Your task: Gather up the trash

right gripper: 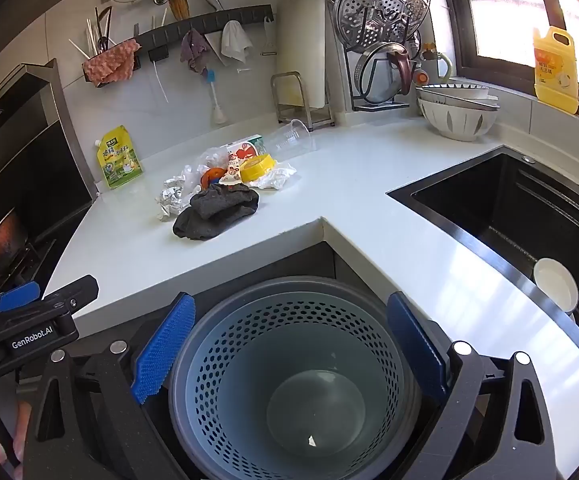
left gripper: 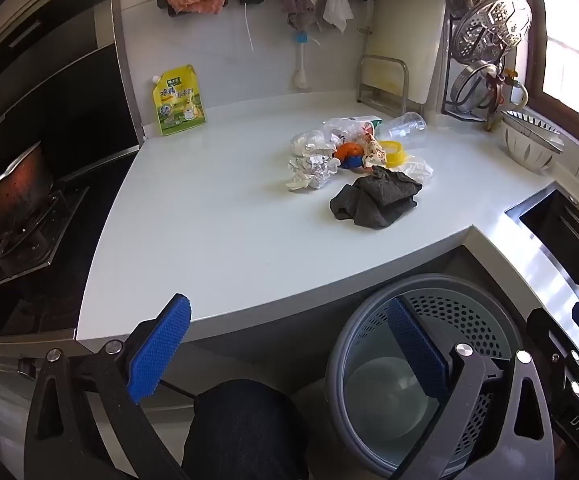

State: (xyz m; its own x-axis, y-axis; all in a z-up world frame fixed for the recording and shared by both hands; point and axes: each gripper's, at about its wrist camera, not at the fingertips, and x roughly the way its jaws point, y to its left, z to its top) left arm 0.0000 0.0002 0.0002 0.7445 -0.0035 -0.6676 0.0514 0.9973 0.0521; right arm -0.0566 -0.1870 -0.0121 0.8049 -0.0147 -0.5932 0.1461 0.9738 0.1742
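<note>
- Both grippers, your left gripper [left gripper: 285, 346] and right gripper [right gripper: 289, 346], are standing spread wide and carrying nothing.
- You are hovering the right one over the bin [right gripper: 289, 384], which is sitting below the counter [right gripper: 349, 184] corner, nearly empty.
- You are facing the trash pile [left gripper: 353, 152] well ahead on the counter: foil, wrappers, a cup [left gripper: 403, 126], with a dark cloth [left gripper: 375, 198] touching its near edge.
- You are likely just starting; next means reaching forward and closing on one piece, probably the foil [left gripper: 311, 170].
</note>
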